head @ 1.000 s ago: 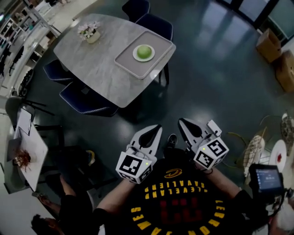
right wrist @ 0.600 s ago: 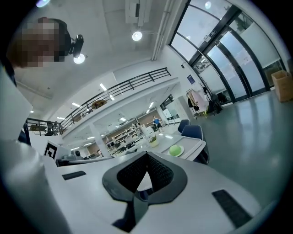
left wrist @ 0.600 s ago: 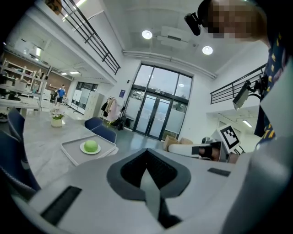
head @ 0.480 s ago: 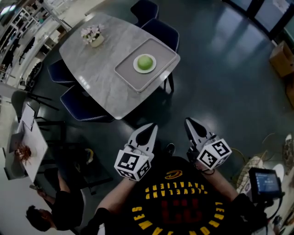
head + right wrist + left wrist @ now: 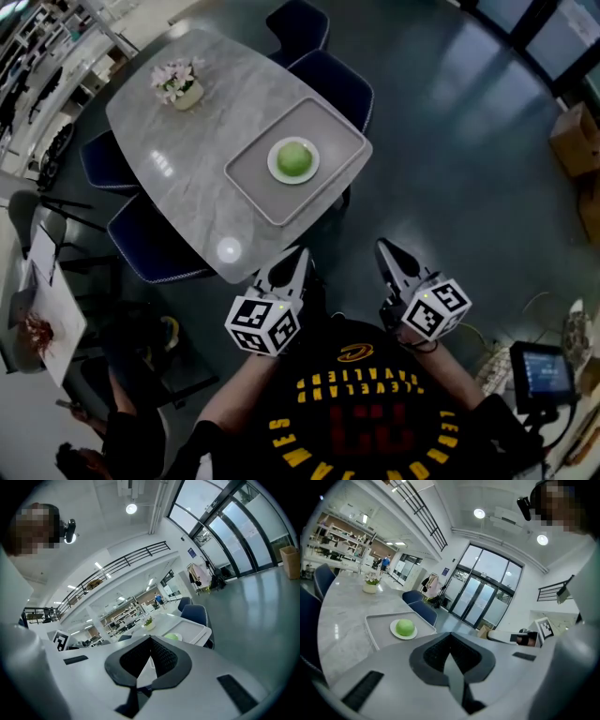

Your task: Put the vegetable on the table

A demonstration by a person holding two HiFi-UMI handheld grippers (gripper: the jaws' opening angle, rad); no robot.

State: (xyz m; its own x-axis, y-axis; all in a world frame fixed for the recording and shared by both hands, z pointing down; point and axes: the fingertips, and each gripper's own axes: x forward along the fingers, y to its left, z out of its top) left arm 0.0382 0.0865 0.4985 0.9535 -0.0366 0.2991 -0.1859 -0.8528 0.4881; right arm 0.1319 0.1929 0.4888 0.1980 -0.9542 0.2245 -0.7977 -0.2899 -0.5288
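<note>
A round green vegetable (image 5: 293, 158) lies on a white plate (image 5: 276, 170) in a grey tray (image 5: 253, 192) near the corner of a grey marble table (image 5: 178, 150). Both grippers hang in front of the person's chest, short of the table's near edge. My left gripper (image 5: 298, 254) is shut and empty, its tip just by the table corner. My right gripper (image 5: 383, 247) is shut and empty, over the dark floor. The left gripper view shows the vegetable (image 5: 405, 627) beyond the closed jaws. In the right gripper view the vegetable (image 5: 172, 637) peeks over the jaws.
A flower pot (image 5: 178, 82) stands at the table's far end. Blue chairs (image 5: 334, 82) (image 5: 150, 246) ring the table. A cardboard box (image 5: 574, 141) sits at the right, a handheld screen (image 5: 543, 370) at lower right. Another person (image 5: 94, 455) is at lower left.
The table and tray have drawn nearer and lower in the head view. Both grippers now sit closer to the table's near corner, still shut.
</note>
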